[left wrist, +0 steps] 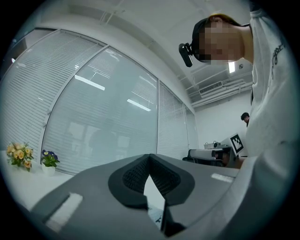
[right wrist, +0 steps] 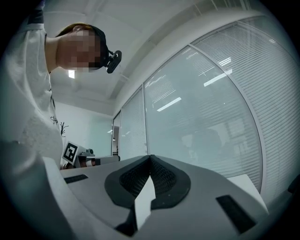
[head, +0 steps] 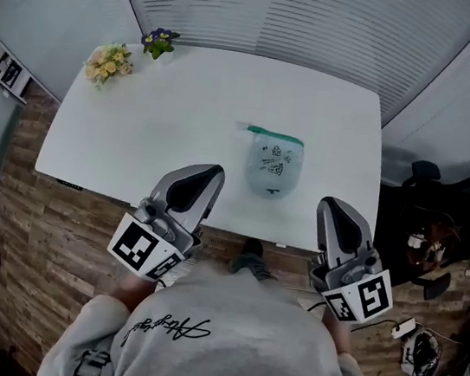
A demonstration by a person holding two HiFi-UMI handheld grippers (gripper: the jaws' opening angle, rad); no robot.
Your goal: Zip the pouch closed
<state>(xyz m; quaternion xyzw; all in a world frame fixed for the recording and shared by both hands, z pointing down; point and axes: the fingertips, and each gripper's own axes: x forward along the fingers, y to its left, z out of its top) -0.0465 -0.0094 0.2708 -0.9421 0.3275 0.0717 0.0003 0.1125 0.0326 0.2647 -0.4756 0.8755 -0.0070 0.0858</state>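
A person in a pale sweatshirt (head: 228, 348) is standing at the near edge of a white table (head: 162, 146) and holding a tool in each hand, both pointing out over that edge. The left gripper (head: 212, 173) is sitting with its jaws brought together at the tips, and its own view is showing the two dark ribbed pads meeting in a point with nothing caught between them. The right gripper (head: 329, 207) is doing the same: its jaws are closed tip to tip and are gripping nothing, with only the bright tabletop showing through the small gap below the pads. The pouch (head: 273, 167) is lying flat on the table beyond the tips, in line with the space between the two tools and a little nearer the right one, and neither tool is touching it. It is pale blue-green with small printed pictures, and its green zipper (head: 274, 135) is running along the far edge; how far the zipper is drawn cannot be told from here. At the far left corner a bunch of yellow flowers (head: 107, 63) and a small potted plant (head: 159, 40) are standing well apart from the pouch. Window blinds (head: 287, 15) are hanging behind the table, and a wooden floor (head: 36, 232) is showing below it.
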